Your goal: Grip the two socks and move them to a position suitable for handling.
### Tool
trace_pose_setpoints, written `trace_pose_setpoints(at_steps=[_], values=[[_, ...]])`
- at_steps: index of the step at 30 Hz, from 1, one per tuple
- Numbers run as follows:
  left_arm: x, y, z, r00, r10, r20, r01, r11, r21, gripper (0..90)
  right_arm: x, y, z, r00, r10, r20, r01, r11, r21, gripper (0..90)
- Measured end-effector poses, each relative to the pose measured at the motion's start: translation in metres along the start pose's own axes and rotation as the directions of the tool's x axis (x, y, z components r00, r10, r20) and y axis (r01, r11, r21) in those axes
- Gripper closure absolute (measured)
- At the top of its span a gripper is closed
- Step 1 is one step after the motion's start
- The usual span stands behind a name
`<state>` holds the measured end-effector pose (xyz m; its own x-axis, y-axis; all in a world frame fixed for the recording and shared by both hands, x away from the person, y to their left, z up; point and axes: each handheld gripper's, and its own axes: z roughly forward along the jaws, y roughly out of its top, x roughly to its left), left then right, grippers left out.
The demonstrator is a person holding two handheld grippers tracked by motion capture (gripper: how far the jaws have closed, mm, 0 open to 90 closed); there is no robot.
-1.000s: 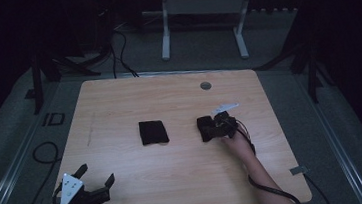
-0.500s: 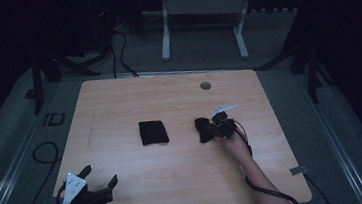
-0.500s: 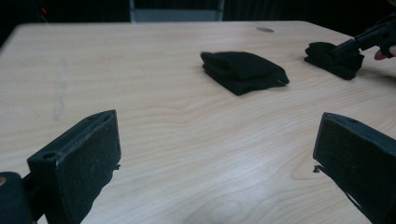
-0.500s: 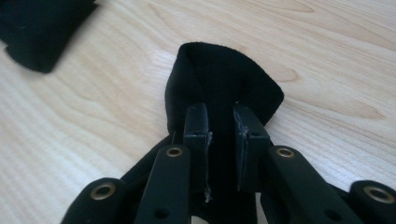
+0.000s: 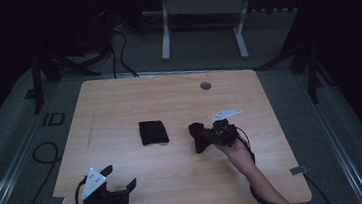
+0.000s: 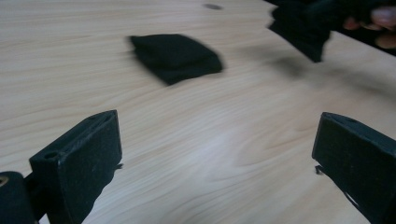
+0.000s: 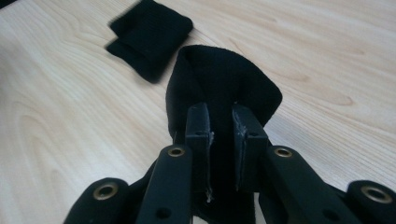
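Note:
A folded black cloth [image 5: 153,132] lies flat near the middle of the wooden table [image 5: 118,98]; it appears too in the left gripper view [image 6: 175,56] and the right gripper view [image 7: 149,37]. My right gripper [image 5: 200,138] is shut on a second black cloth [image 7: 222,88], which is pinched between its jaws and held just above the table, right of the folded one. My left gripper [image 5: 121,180] stands open near the table's front left corner, with nothing between its jaws [image 6: 215,154].
A small round grommet [image 5: 205,85] sits in the table near its far edge. A white metal frame [image 5: 200,9] stands on the floor beyond the table. Cables [image 5: 40,150] run over the floor at the left.
My right gripper has carried its black cloth a little left, towards the folded cloth. My left gripper has drifted slightly towards the front edge.

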<state>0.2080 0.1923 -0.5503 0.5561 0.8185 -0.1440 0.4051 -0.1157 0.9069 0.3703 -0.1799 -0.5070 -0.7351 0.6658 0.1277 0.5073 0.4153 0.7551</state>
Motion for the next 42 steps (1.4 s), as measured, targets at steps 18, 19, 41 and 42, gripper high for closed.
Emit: trace_pose_setpoints(at_steps=[18, 19, 41, 42], values=[[-0.062, 0.041, 0.057, 0.9659, 0.094, 0.241, -0.099, 0.9951, 0.007, 33.3, 0.051, -0.008, -0.024, 0.9965, -0.054, -0.063, 0.050, 0.997, -0.062, 78.6], [-0.068, 0.043, 0.063, 0.9618, 0.111, 0.250, -0.117, 0.9931, 0.009, 33.3, 0.053, -0.008, -0.024, 0.9965, -0.055, -0.063, 0.051, 0.997, -0.063, 78.6], [-0.081, 0.050, 0.095, 0.9477, 0.125, 0.294, -0.156, 0.9840, 0.085, 68.5, 0.084, -0.011, -0.024, 0.9849, -0.091, -0.147, 0.076, 0.992, -0.104, 78.4], [-0.081, 0.051, 0.096, 0.9471, 0.126, 0.295, -0.158, 0.9835, 0.087, 68.5, 0.083, -0.012, -0.024, 0.9844, -0.088, -0.153, 0.071, 0.992, -0.108, 78.4]])
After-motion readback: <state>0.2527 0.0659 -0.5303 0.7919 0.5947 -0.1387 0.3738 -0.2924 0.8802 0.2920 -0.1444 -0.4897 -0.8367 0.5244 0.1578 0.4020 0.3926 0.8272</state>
